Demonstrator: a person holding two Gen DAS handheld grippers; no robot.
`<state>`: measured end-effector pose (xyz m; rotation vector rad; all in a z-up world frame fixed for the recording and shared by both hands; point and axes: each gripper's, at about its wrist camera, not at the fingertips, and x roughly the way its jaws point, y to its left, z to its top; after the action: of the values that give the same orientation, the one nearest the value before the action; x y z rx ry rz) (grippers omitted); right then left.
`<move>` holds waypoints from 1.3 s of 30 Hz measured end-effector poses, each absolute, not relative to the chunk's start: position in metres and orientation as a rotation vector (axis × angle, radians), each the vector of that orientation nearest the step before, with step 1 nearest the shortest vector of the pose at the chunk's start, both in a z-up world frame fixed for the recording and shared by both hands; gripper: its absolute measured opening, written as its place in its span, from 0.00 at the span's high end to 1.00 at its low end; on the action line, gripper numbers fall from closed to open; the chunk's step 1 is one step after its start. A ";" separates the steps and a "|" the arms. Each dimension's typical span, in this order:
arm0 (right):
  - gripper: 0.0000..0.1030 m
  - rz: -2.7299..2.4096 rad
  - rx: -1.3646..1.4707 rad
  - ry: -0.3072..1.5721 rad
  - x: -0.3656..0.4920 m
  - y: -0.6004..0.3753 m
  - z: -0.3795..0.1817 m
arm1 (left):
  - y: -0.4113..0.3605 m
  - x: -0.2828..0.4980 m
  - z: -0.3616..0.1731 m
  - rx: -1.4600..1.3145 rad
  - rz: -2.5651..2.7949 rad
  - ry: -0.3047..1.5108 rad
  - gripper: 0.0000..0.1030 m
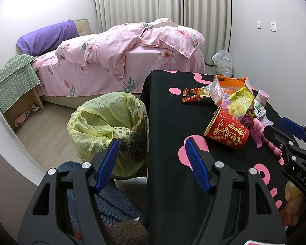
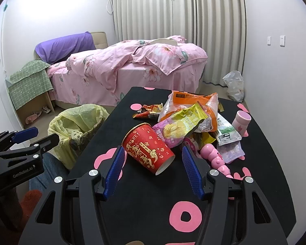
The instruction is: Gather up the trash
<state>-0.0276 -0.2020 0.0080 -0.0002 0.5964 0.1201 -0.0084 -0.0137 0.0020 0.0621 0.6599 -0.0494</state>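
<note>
A red paper cup [image 2: 148, 151] lies tipped on the desk [image 2: 144, 204] against a heap of snack wrappers [image 2: 185, 120]. The right hand-held gripper [image 2: 153, 167] is spread wide just before it, and the left hand-held gripper [image 1: 153, 157] gapes empty beside the yellow-lined bin [image 1: 104, 126].

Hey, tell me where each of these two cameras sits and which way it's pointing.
Left wrist: on the left gripper, over the table's left edge, facing the bin and bed; open blue fingers, a jeans leg and the right gripper show.
Right wrist: on the right gripper, above the table, facing the red cup and wrappers; open fingers and the left gripper show.
Shared: cup, wrappers, bin, bed.
</note>
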 end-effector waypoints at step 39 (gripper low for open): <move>0.46 0.117 0.000 0.599 -0.026 -0.206 0.008 | -0.014 -0.003 -0.003 0.044 -0.058 0.684 0.38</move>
<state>-0.0263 -0.2061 0.0082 0.0004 0.5986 0.1168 -0.0026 -0.0145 -0.0033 0.0437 0.6840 -0.0577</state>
